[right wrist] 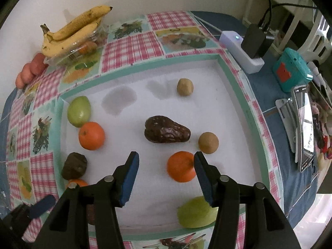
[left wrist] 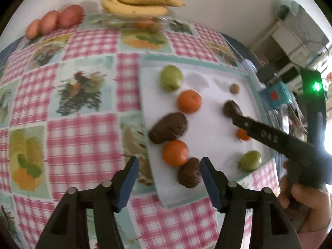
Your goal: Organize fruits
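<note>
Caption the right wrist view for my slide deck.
Open right tool hovers over white mat holding dark wrinkled avocado, round orange mandarin and green pear.

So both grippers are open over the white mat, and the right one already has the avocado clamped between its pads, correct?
Not quite. The right gripper is open and holds nothing: in the right wrist view the avocado lies free on the white mat, beyond the fingertips. The left gripper is open too, as you said.
</note>
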Demonstrator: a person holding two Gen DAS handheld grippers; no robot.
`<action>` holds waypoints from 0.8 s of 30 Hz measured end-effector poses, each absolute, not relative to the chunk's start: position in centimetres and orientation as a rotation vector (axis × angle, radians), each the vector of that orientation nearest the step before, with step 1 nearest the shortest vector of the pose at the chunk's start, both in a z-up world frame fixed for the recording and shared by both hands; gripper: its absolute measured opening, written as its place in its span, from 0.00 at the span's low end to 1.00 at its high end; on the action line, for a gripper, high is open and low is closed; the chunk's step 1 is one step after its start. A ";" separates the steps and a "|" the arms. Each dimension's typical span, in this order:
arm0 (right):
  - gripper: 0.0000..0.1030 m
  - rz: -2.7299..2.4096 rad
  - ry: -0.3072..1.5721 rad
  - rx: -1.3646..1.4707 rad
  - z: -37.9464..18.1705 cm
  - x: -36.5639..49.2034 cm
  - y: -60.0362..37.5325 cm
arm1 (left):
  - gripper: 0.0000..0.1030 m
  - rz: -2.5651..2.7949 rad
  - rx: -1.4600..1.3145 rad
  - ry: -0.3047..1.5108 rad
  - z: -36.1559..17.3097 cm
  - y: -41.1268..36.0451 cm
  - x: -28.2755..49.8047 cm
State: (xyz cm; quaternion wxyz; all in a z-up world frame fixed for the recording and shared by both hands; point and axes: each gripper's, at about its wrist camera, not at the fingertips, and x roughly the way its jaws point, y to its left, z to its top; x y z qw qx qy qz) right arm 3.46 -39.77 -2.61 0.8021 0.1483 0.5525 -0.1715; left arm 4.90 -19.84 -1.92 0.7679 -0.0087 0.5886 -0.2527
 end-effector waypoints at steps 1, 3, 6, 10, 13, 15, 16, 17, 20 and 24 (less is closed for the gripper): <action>0.54 -0.366 1.182 0.314 -2.5 3.5 -39.7 | 0.69 -0.526 -0.023 1.272 -1.9 -19.5 5.1; 0.54 -0.360 1.179 0.308 -2.5 3.4 -40.1 | 0.74 -0.476 -0.029 1.264 -1.9 -18.6 5.5; 0.54 -0.361 1.171 0.300 -2.1 3.4 -39.9 | 0.78 -0.418 -0.016 1.258 -2.1 -17.7 5.9; 0.61 -0.349 1.163 0.274 -1.7 3.4 -39.2 | 0.93 -0.340 -0.018 1.268 -2.8 -16.4 6.5; 0.70 -0.344 1.162 0.250 -1.7 3.7 -38.5 | 0.99 -0.304 -0.025 1.263 -3.1 -15.8 6.8; 0.74 -0.336 1.170 0.237 -1.9 3.8 -38.1 | 1.00 -0.281 -0.015 1.247 -3.0 -15.4 7.0; 0.79 -0.333 1.170 0.235 -2.0 3.9 -37.9 | 1.00 -0.269 -0.008 1.241 -3.0 -15.3 7.0; 0.81 -0.329 1.165 0.233 -2.1 3.9 -37.8 | 1.00 -0.258 0.000 1.236 -3.1 -15.3 7.1; 0.87 -0.313 1.153 0.234 -2.2 4.0 -37.3 | 1.00 -0.227 0.043 1.220 -3.3 -15.2 7.4; 0.87 -0.321 1.152 0.210 -2.3 4.1 -36.5 | 1.00 -0.205 0.071 1.206 -3.6 -14.7 7.9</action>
